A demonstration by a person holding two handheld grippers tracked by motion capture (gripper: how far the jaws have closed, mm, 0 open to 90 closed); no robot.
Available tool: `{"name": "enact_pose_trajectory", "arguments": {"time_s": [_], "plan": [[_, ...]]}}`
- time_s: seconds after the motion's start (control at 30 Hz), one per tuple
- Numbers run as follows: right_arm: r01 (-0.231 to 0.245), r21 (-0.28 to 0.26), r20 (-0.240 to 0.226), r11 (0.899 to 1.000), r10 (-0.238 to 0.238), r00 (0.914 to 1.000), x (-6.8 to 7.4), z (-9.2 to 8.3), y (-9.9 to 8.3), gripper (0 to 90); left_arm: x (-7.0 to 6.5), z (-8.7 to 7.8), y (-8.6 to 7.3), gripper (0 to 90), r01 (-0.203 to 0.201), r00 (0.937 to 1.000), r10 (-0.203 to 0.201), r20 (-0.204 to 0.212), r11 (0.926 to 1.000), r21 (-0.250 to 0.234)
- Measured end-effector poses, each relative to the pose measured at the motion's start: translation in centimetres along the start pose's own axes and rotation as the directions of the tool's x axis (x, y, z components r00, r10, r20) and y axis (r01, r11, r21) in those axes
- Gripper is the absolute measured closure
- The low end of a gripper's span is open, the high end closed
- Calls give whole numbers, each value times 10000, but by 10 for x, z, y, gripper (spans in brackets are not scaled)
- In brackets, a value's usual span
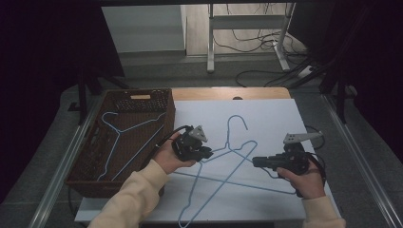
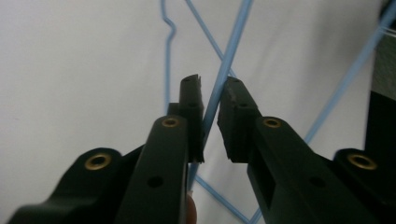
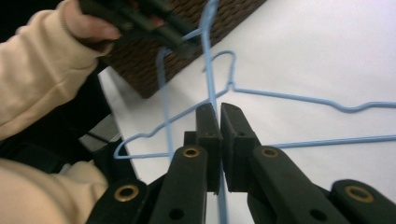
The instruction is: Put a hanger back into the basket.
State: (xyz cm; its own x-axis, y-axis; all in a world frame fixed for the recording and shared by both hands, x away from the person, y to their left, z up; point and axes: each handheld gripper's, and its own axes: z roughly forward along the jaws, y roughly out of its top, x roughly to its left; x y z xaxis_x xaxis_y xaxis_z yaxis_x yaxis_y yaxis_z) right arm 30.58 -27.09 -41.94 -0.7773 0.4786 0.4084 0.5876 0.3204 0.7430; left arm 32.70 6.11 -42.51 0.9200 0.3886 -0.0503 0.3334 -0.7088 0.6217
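your left claw pinched one blue hanger on the white tabletop, its hook toward you; your right claw gripped the other hanger, hook pointing away.

place: lab or recording room | cues: dark curtains; floor cables; metal stand

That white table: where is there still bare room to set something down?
Bare patches: the far right corner of the white table, beyond the right gripper, and the strip between the basket and the hanger hook. The middle, under both crossed hangers, is crowded.
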Motion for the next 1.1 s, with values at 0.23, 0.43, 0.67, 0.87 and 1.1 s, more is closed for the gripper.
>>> {"name": "enact_pose_trajectory", "arguments": {"time_s": [0.23, 0.43, 0.67, 0.87, 1.1], "plan": [[144, -1229, 625, 9923, -67, 9980, -4, -6, -2, 626, -6, -10, -1, 865, 571, 9954, -536, 800, 9975, -424], [91, -2210, 994, 9752, 132, 9950, -3, -14, 0, 407, -4, -24, -4, 867, 1185, 9894, -1112, 931, 9900, -770], [-13, -2995, 869, 9541, 286, 9958, -5, -22, -3, 348, -1, -43, -9, 867, 1718, 9811, -1564, 1139, 9748, -1419], [-59, -2865, 936, 9581, 342, 9950, -8, -20, -5, 325, 5, -64, -18, 868, 2315, 9694, -2080, 1304, 9513, -2036], [91, -2595, 1313, 9657, 260, 9910, -8, -16, -6, 278, 10, -79, -25, 868, 2506, 9661, -2270, 1233, 9393, -2342]]}}
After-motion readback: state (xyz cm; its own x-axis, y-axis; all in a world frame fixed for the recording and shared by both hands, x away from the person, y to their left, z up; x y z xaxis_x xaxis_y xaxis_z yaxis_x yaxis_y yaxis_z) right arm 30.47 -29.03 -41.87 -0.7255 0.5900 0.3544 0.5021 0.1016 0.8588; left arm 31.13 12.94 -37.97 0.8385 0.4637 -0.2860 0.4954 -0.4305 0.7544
